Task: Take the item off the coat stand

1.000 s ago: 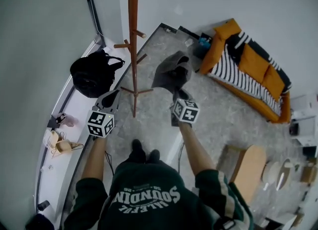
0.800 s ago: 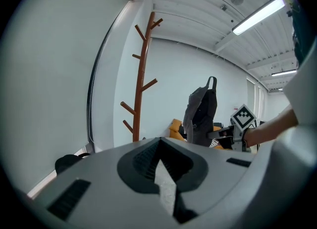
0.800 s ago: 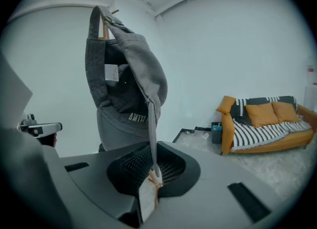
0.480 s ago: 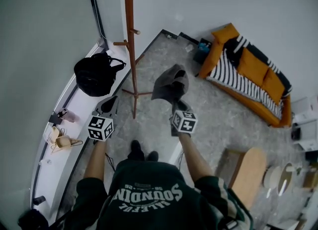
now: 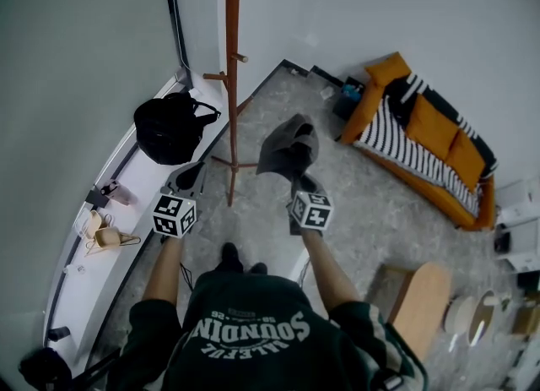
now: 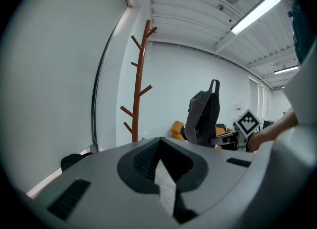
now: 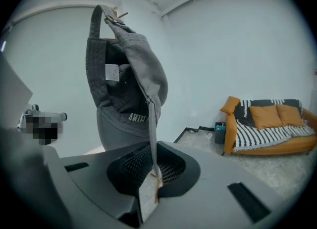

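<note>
- The orange sofa [image 5: 422, 140] is being shown at the right of the head view, with a striped throw over it. Its far end is being cut off by the frame's edge.
- The coat stand [image 5: 229, 85] is being seen at upper centre. Its top is being cropped there, but the left tool's view shows bare pegs, so the task's item is judged to be already off it.
- The black backpack [image 5: 173, 127] is being left on the white ledge [image 5: 110, 271] at the left. The small things on the ledge below it are too small to be told.
- The grey cap [image 5: 288, 146] is being carried mid-frame, to the right of the stand and apart from its pegs. It is being hung upward by its back strap, probably so that it clears the pegs.
- The right tool [image 7: 151, 173] is being kept pinched narrowly on that strap. Only the thin band is being gripped, and the cap's front is being hidden from its view.
- The left tool [image 6: 163, 173] is being held low beside the stand, with its jaws together and nothing between them. It is apparently not needed.
</note>
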